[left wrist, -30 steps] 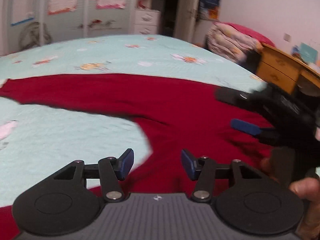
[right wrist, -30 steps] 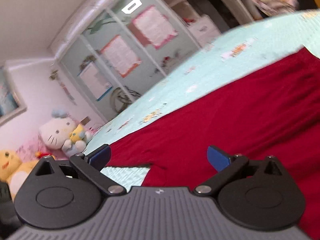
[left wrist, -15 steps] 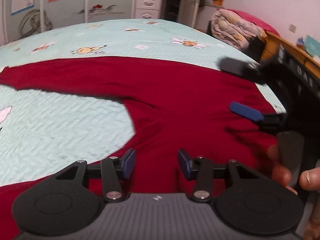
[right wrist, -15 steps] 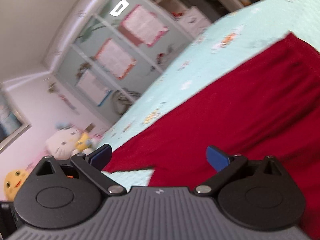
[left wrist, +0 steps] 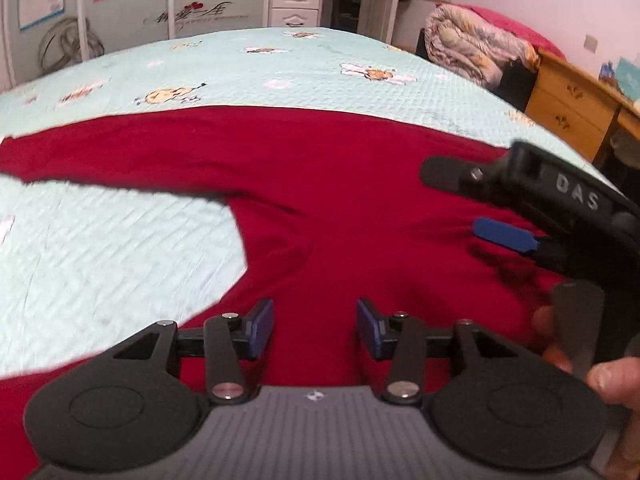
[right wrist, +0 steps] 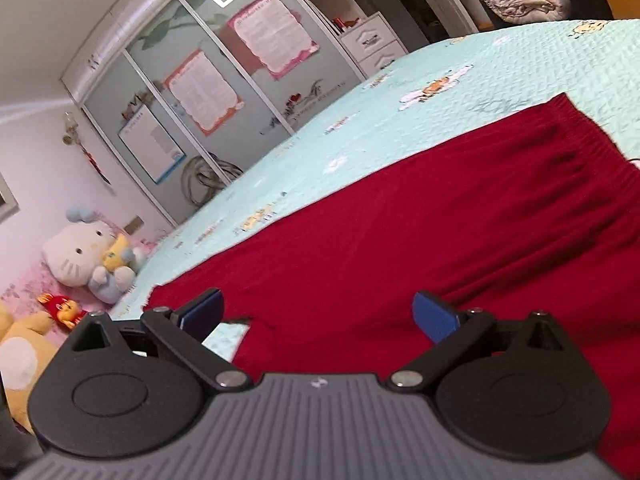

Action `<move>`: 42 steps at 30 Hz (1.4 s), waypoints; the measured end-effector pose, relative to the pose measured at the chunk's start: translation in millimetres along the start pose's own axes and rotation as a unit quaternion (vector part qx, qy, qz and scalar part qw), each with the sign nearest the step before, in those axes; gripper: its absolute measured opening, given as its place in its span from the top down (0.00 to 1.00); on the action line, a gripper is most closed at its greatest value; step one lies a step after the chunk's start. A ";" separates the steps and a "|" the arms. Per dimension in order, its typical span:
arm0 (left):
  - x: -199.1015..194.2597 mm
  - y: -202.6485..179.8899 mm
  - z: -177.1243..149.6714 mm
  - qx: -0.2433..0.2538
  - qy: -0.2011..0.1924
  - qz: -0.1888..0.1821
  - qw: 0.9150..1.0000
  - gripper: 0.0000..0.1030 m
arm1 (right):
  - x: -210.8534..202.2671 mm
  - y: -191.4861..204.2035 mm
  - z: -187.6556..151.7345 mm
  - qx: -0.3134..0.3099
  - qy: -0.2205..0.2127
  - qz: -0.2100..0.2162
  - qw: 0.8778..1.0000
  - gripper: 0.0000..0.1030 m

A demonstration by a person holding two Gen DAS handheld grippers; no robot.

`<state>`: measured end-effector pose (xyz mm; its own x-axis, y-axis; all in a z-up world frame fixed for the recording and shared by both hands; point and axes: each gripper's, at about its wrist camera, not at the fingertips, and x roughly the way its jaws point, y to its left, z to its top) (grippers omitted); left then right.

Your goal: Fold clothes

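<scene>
Both grippers, left narrower and right wide, have dropped lower over the red garment spread flat on the bed, holding nothing, seemingly nearing a grasp.

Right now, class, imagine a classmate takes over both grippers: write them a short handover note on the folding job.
Left gripper: open, holding nothing, low over the near part of the red trousers.
Right gripper: open wide, empty, above the trousers near the waistband.
The trousers lie spread flat on the pale blue bedspread, one leg stretching away to the left.
Done: laid out only; no fold shows.
Left: grip the cloth and make every fold.
</scene>
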<state>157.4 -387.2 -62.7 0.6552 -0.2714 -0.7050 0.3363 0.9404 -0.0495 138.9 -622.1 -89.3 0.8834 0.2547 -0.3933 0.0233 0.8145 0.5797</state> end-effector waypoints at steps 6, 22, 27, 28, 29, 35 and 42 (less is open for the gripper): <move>22.4 9.1 0.8 -0.007 0.010 0.013 1.000 0.39 | 0.4 -28.2 6.8 0.018 0.013 -0.038 0.999 0.03; 12.8 0.5 -5.1 -0.034 -0.009 0.030 0.999 0.46 | -15.5 -31.8 21.0 0.023 -0.048 -0.064 0.997 0.03; 2.1 -7.5 -1.0 -0.043 -0.043 0.031 0.998 0.43 | -22.7 -27.0 22.9 0.021 -0.079 -0.028 0.996 0.03; 4.9 -9.3 0.1 -0.035 -0.044 0.030 0.998 0.39 | -19.1 -28.9 22.8 0.022 -0.072 -0.035 0.997 0.03; 13.1 -9.1 0.3 -0.026 -0.030 0.030 0.999 0.38 | -13.5 -31.7 21.7 0.025 -0.056 -0.052 0.997 0.03; 23.6 -4.8 -2.0 -0.030 -0.009 0.034 0.999 0.37 | -5.5 -35.0 21.1 0.031 -0.037 -0.094 0.994 0.03; 26.4 3.4 10.9 -0.054 -0.012 0.031 0.998 0.41 | -11.0 -37.6 24.7 0.048 -0.049 -0.053 0.996 0.03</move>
<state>183.2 -393.4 -73.8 0.6886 -0.2148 -0.6926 0.2201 0.9720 -0.0826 139.9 -668.4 -89.2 0.9147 0.1135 -0.3880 0.1604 0.7791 0.6060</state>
